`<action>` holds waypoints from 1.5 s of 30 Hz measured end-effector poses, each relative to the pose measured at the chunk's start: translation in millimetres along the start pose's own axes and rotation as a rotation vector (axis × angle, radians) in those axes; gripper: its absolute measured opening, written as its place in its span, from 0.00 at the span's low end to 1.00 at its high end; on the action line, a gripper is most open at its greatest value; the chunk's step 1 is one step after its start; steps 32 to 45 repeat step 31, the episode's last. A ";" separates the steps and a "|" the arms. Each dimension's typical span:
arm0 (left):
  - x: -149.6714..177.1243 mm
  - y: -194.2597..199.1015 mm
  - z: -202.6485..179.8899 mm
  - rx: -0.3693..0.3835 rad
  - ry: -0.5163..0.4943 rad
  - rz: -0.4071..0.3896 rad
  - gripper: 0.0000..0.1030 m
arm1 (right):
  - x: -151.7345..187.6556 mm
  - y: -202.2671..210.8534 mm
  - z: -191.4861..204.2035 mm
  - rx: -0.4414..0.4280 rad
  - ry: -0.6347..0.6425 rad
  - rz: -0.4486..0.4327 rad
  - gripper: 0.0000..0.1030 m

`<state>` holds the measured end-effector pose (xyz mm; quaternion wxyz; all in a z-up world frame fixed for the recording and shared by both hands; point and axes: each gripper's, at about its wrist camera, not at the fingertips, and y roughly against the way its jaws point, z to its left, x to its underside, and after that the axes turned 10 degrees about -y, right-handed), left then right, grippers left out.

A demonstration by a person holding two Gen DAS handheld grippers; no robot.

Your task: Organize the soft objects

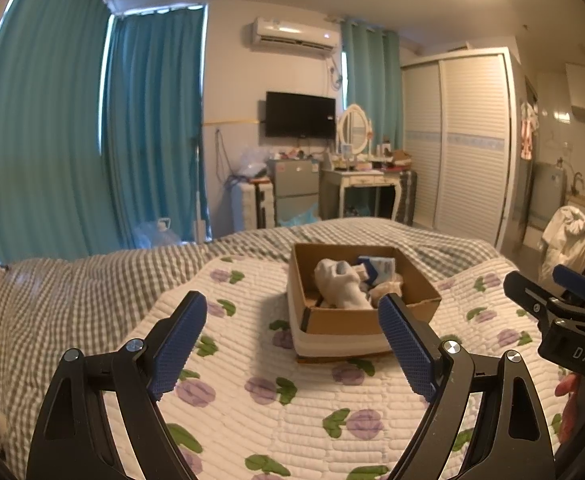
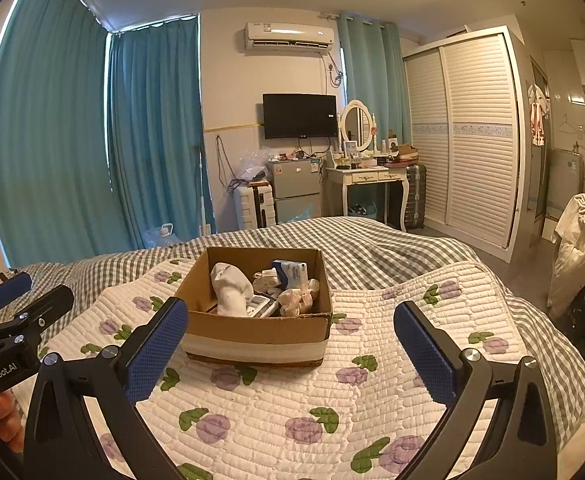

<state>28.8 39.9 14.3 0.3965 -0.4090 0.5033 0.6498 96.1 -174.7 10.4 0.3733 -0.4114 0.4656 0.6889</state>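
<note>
Both my left gripper (image 1: 292, 344) and right gripper (image 2: 290, 354) hang spread and empty above the quilt (image 2: 292, 408). The cardboard box (image 2: 256, 328) sits mid-quilt holding the white sock (image 2: 230, 290); I judge I'm about to reach in, which calls for easing forward.

**Bedroom with teal curtains and a wall-mounted television**

The television (image 2: 299, 115) hangs on the pale far wall. Above it sits an air conditioner (image 2: 289, 37). Left of it, long teal curtains (image 2: 154, 128) cover the windows, daylight showing at their edges. Below it stand a small grey fridge (image 2: 295, 189) and a white suitcase (image 2: 254, 205). Right of it are a white dressing table (image 2: 372, 184) with an oval mirror (image 2: 357, 124), then a louvred white wardrobe (image 2: 464, 136).
</note>
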 end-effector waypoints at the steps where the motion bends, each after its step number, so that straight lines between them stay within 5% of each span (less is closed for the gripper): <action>1: 0.0 -0.2 0.0 0.002 -0.001 0.001 0.86 | 0.2 0.0 0.0 0.001 0.001 0.000 1.00; 45: 1.7 -0.4 3.0 0.003 -0.021 -0.006 0.86 | 2.7 -2.4 -0.5 0.000 -0.006 0.016 1.00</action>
